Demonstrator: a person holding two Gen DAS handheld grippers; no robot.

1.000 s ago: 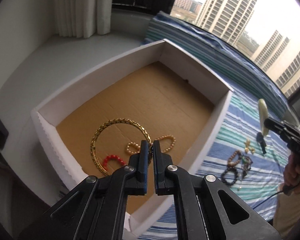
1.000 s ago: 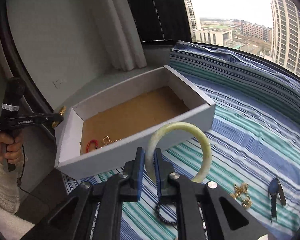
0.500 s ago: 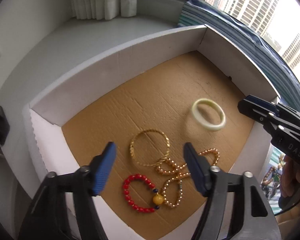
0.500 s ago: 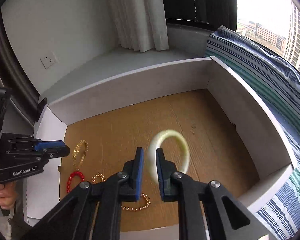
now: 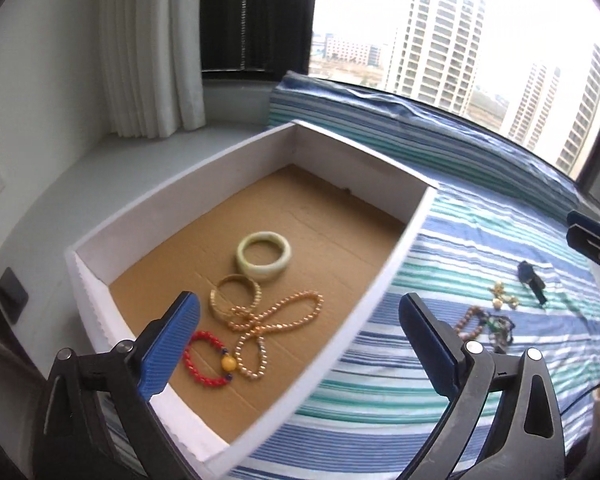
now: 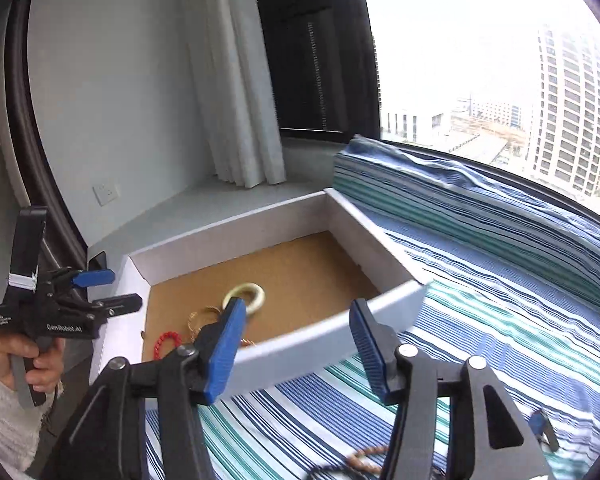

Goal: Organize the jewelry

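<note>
A white box (image 5: 384, 280) with a cardboard floor holds a pale green bangle (image 5: 264, 254), a gold bangle (image 5: 234, 300), a peach bead necklace (image 5: 276, 320) and a red bead bracelet (image 5: 204, 360). My left gripper (image 5: 298, 304) hovers over the box's near corner, its jaws opening wide with nothing between them. My right gripper (image 6: 298, 312) hangs back from the box wall (image 6: 320, 344) over the striped cloth, its jaws opening and empty. The green bangle (image 6: 248, 296) lies inside the box beyond its left pad.
Loose jewelry lies on the blue striped cloth (image 5: 440, 264): bead bracelets (image 5: 484, 320), a gold piece (image 5: 500, 296) and a dark clip (image 5: 532, 280). A hand (image 6: 40, 364) holds the left gripper (image 6: 96, 292) by the box's left end. Curtain, wall and window stand behind.
The left gripper let go of the gold bangle and the right let go of the green bangle; both now lie in the box. Both grippers opened and drew back from it.
</note>
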